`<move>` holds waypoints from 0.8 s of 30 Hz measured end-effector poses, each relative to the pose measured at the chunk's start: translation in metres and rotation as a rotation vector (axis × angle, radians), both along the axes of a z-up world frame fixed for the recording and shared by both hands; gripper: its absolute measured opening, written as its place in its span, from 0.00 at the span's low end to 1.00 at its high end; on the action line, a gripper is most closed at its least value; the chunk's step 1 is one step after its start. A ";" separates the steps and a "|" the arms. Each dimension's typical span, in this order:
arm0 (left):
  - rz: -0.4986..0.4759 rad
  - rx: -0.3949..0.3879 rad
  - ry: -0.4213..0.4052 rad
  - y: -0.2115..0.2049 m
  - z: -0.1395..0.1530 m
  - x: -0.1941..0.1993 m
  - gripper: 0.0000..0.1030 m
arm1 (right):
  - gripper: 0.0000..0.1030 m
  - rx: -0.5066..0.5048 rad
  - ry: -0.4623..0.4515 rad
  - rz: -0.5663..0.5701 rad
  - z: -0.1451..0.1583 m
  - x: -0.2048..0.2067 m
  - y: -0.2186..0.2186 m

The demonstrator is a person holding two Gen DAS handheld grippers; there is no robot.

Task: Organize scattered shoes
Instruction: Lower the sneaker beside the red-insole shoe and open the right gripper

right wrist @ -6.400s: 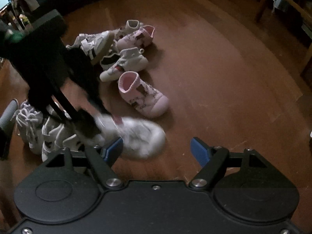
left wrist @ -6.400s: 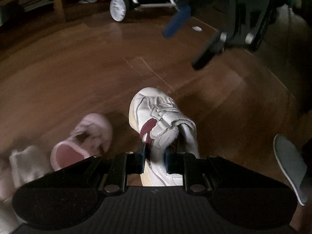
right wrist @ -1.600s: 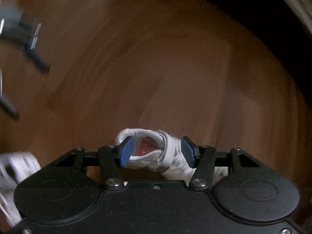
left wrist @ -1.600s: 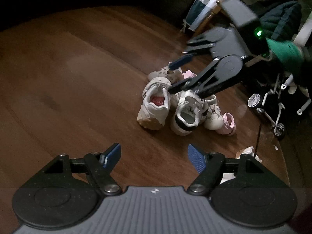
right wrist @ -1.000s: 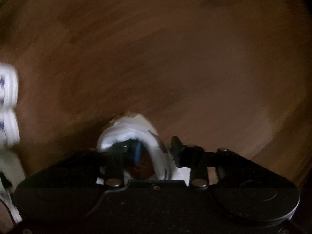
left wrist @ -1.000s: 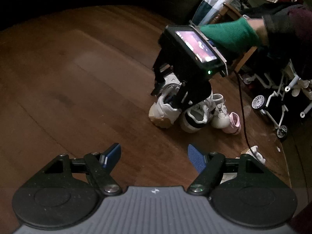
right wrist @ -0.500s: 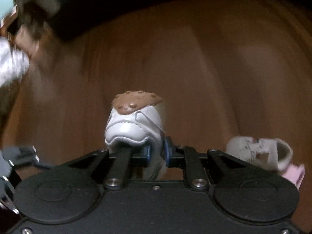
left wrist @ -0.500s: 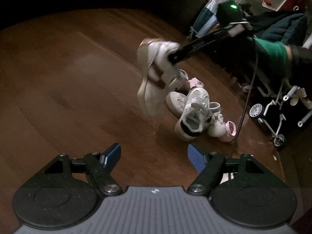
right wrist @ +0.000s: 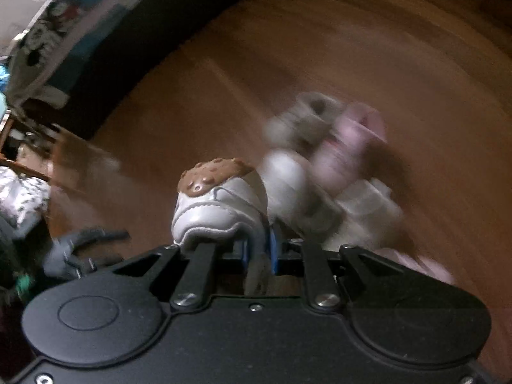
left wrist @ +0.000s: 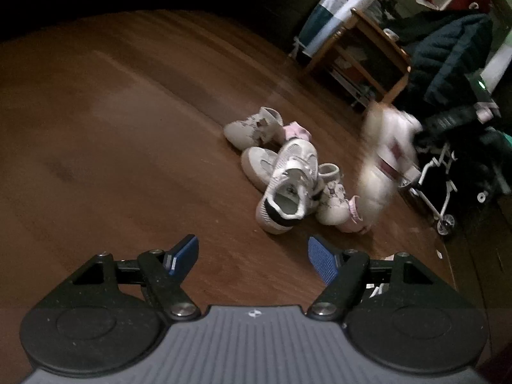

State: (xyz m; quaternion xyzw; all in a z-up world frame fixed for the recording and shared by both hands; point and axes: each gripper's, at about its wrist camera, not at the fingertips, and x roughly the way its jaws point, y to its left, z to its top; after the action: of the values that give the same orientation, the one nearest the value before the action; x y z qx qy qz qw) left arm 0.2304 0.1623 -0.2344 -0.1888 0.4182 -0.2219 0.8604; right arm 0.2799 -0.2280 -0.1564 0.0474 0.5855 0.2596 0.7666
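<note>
Right tool (right wrist: 257,252): your blue pads are pinched tight on a thin edge of the white shoe with the brown studded sole (right wrist: 220,206), and it hangs off the floor in your grip, toe pointing away from you.
Same shoe from the left wrist view: a blurred white shape with a dark red patch (left wrist: 385,156), held up in the air to the right of the pile.
Left tool (left wrist: 252,257): your jaws stand wide apart with nothing between them, hovering above bare wooden floor (left wrist: 128,134) just short of the pile.
Pile: the rest of the small shoes lie in a loose heap on the floor, touching or overlapping, toes pointing different ways.
Nearest shoe: the white sneaker with the black heel trim (left wrist: 289,188) lies with its opening toward your left tool.
Others: a white patterned bootie (left wrist: 251,126) at the far end, a pink one (left wrist: 299,131) half hidden behind it, and a pale pair with pink cuffs (left wrist: 337,203) beside the sneaker.
Done so far: judging by the heap, very little; no neat row or matched pair shows in either view.
Left to do: set down the shoe you carry, then pull the heap apart and pair it up.
Unclear: where the tidy spot is; neither view shows it.
</note>
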 end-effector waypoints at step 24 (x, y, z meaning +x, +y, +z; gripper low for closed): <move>-0.067 0.065 0.061 -0.029 -0.013 0.000 0.73 | 0.14 -0.304 0.320 -0.196 -0.151 -0.046 -0.156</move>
State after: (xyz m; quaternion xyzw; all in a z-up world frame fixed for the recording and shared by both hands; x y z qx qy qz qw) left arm 0.2304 0.1333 -0.2473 -0.1533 0.4574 -0.2308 0.8450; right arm 0.2340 -0.3842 -0.3069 0.0285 0.7244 0.0822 0.6838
